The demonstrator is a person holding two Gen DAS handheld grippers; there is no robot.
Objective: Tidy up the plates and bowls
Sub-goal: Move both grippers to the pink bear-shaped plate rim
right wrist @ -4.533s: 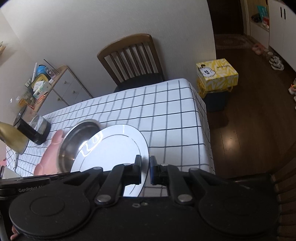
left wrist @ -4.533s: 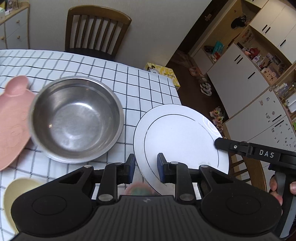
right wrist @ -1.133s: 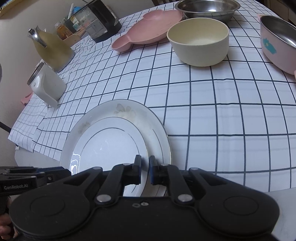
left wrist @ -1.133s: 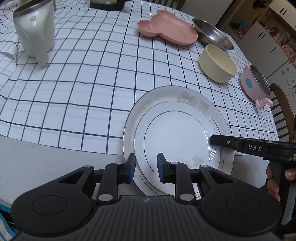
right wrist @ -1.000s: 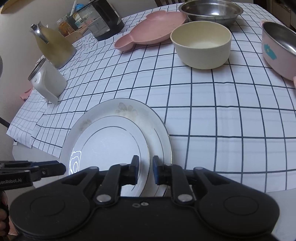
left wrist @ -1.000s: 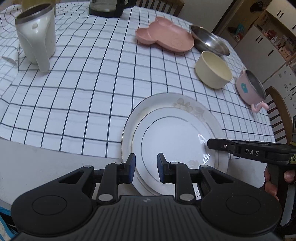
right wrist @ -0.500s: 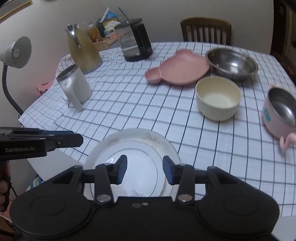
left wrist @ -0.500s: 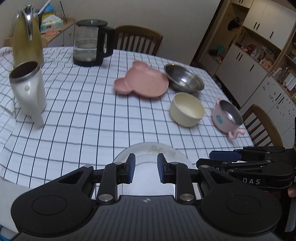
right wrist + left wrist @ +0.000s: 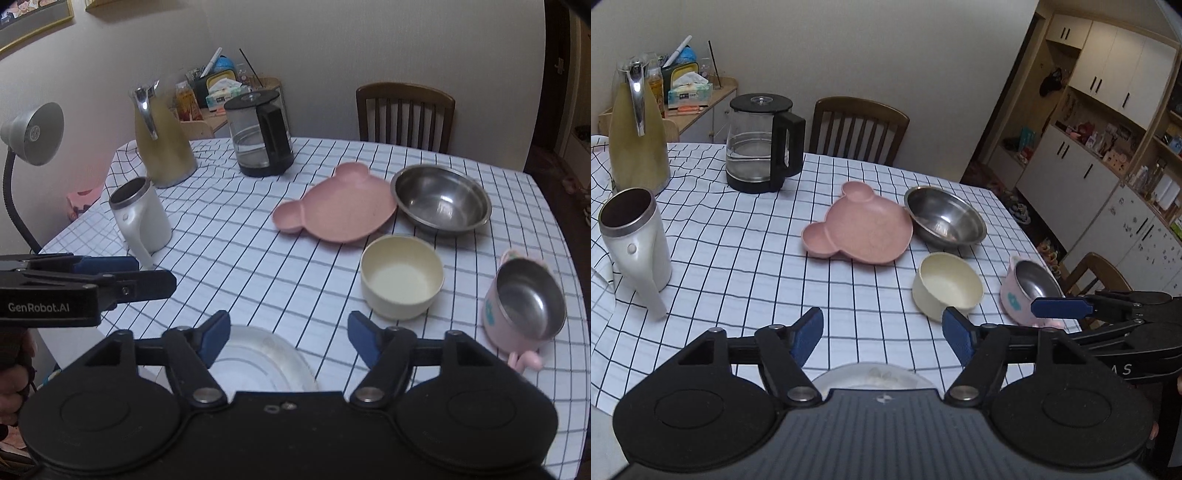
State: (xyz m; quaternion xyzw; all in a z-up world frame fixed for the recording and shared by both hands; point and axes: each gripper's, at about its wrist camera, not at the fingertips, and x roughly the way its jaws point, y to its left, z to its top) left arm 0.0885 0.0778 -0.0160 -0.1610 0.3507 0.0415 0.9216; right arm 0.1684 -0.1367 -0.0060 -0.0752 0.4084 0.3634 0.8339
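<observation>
- Table w/ white black-grid cloth (image 9: 258, 258) carries all dishes.
- White china plates w/ thin ring, stacked (image 9: 258, 362), lie at near edge, under both tools.
- Pink bear-shaped plate (image 9: 340, 206) at centre; round steel bowl (image 9: 441, 199) touches its right side.
- Cream round bowl (image 9: 400, 282) just in front of them; small pink steel-lined bowl w/ handle (image 9: 524, 306) to its right, tilted.
- Left gripper (image 9: 882, 336): jaws just opened wide, nothing between.
- Right gripper (image 9: 288, 338): same, jaws just opened wide, empty, above the plates.
</observation>
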